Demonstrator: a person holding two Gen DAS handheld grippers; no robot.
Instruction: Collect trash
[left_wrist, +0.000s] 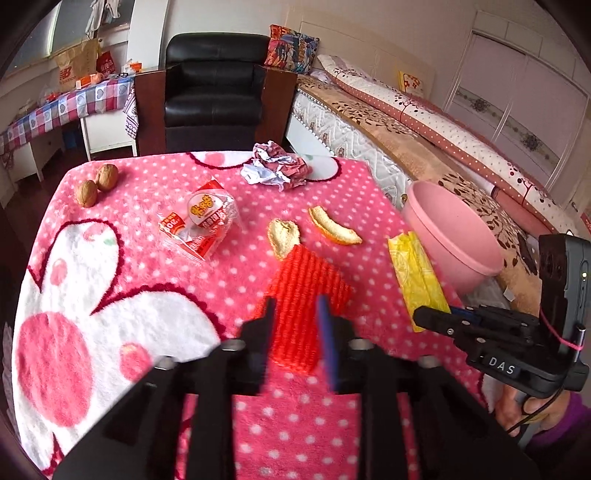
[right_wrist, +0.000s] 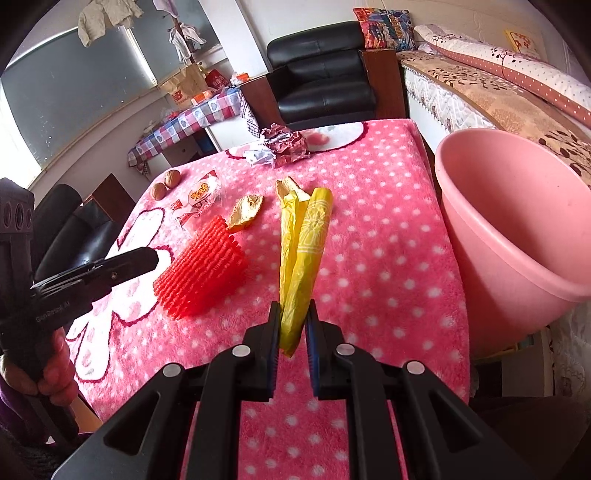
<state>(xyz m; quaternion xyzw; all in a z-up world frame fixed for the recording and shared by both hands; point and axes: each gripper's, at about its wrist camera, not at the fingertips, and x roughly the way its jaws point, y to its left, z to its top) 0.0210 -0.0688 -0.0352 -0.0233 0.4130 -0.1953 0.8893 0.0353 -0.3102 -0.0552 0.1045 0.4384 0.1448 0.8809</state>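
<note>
Yellow wrapper (right_wrist: 301, 254) lies on pink dotted tabletop (right_wrist: 388, 229), near end pinched by right gripper (right_wrist: 293, 325). Red foam net (left_wrist: 301, 295) beside it, left gripper (left_wrist: 295, 314) spread apart over it. Pink basin (right_wrist: 517, 236) at tabletop's right edge.

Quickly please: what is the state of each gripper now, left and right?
Left gripper: open, fingers on either side of the red foam net, not yet closed on it.
Right gripper: shut on the yellow wrapper.
</note>
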